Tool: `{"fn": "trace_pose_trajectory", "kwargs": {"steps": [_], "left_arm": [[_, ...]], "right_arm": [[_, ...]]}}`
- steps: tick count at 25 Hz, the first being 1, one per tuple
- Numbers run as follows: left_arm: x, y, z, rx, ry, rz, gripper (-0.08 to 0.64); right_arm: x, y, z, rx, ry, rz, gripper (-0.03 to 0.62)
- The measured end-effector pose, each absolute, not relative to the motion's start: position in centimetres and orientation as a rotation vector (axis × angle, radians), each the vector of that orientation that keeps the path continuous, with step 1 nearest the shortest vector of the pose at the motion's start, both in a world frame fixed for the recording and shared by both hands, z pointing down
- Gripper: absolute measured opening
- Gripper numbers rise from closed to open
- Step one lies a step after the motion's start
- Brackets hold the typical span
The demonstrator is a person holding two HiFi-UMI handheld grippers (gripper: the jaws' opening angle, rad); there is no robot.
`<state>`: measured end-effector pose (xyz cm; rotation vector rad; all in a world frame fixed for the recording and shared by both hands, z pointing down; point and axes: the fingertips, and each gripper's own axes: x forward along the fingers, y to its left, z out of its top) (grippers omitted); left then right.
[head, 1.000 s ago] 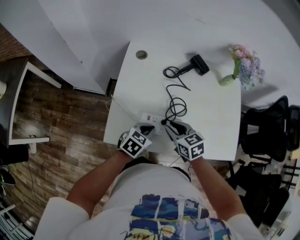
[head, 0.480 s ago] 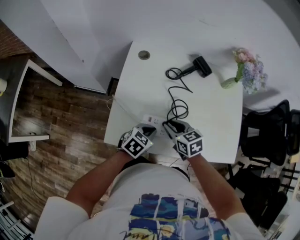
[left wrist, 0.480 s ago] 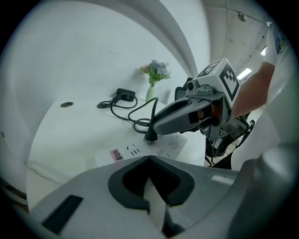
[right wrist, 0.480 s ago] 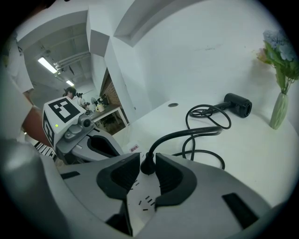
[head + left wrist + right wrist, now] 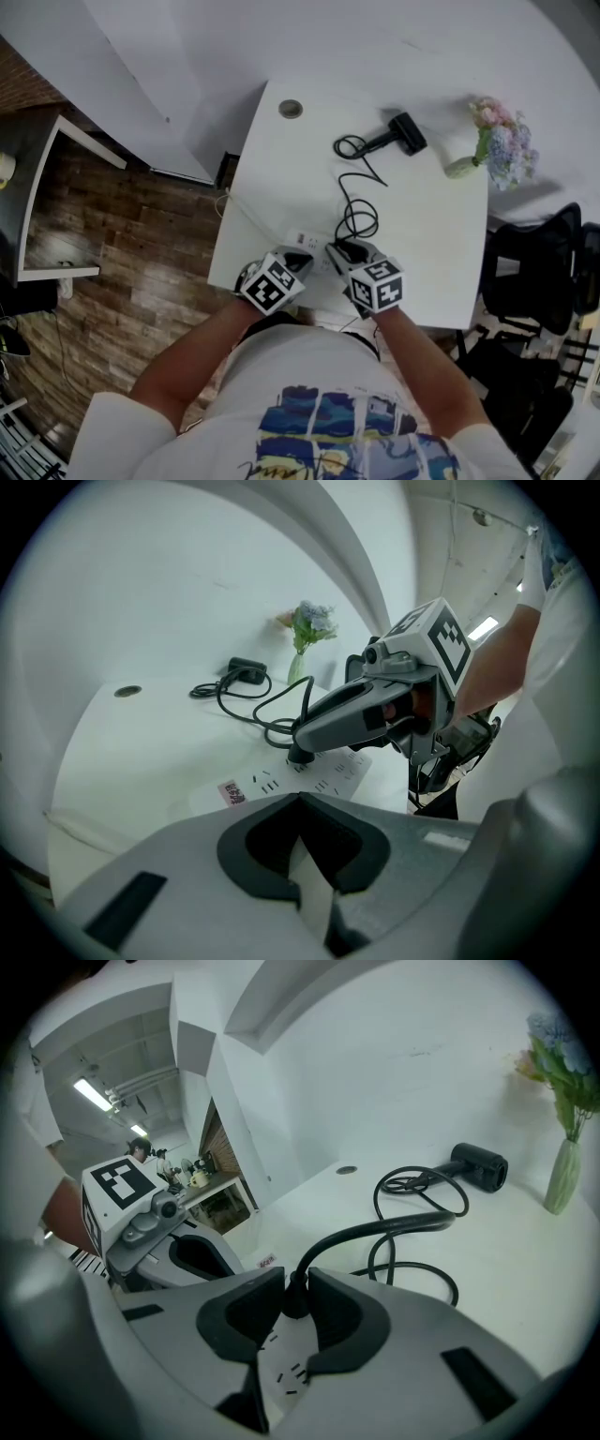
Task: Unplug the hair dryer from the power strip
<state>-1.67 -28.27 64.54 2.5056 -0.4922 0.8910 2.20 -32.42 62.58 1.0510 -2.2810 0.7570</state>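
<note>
A white power strip lies near the table's front edge. The black plug stands in the power strip. Its cord snakes back to the black hair dryer at the far side. My right gripper has the plug between its jaws. They are closing, and the pads touch the plug on both sides. In the left gripper view, the right gripper's fingertips sit at the plug. My left gripper is shut on the near left end of the strip.
A green vase of flowers stands at the table's far right corner. A round cable hole is at the far left. Black chairs stand to the right of the table, and wooden floor lies to its left.
My right gripper has edged slightly left onto the plug. The left gripper and the power strip have stayed put.
</note>
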Motion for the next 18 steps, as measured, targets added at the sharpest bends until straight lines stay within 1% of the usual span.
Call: {"fn": "trace_pose_trajectory", "kwargs": {"steps": [18], "left_arm": [[-1.51, -28.44, 64.58, 2.484, -0.464, 0.902, 0.002]], "right_arm": [[2.10, -32.39, 62.09, 1.058, -2.283, 0.724, 0.055]]}}
